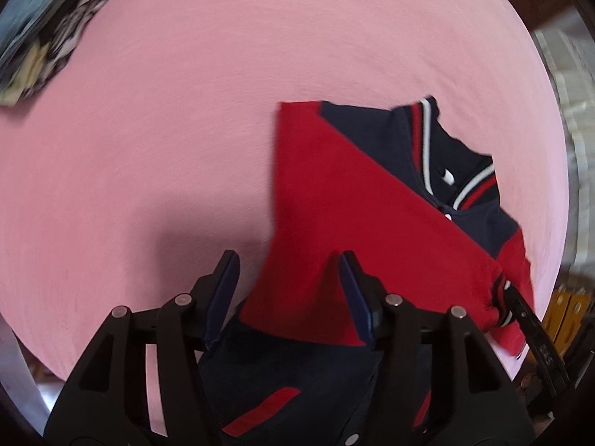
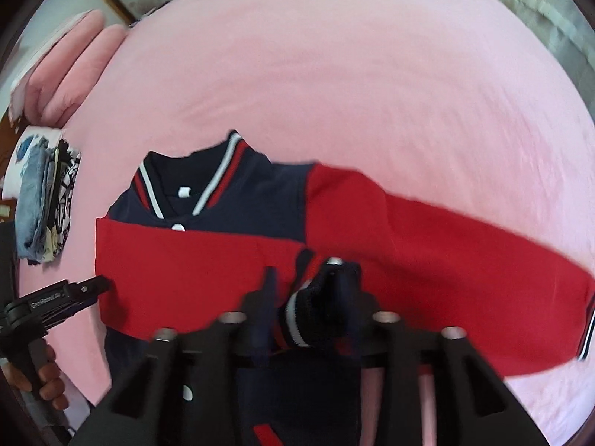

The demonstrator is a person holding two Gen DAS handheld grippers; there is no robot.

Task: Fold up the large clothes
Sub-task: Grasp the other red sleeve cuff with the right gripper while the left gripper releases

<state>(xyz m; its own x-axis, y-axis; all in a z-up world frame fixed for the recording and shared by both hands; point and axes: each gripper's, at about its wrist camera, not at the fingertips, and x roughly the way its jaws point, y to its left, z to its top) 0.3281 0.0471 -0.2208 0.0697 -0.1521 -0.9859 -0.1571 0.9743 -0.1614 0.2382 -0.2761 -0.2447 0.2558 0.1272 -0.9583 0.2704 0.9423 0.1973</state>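
The jacket (image 2: pixel 230 256) was a navy and red varsity style, lying face up on the pink bed (image 2: pixel 372 74) with its collar (image 2: pixel 223 171) pointing away. The collar carried red and white stripes, and white snaps (image 2: pixel 179 227) ran down the front. One red sleeve (image 1: pixel 334 193) lay folded flat across the navy chest, crossing just below the collar. The other red sleeve (image 2: pixel 483 278) stretched out sideways onto the sheet, ending in a striped cuff (image 2: pixel 587 334). A dark ribbed, striped cuff (image 2: pixel 308 316) was bunched up over the lower front. Red pocket trim (image 1: pixel 260 409) showed on the navy lower body.
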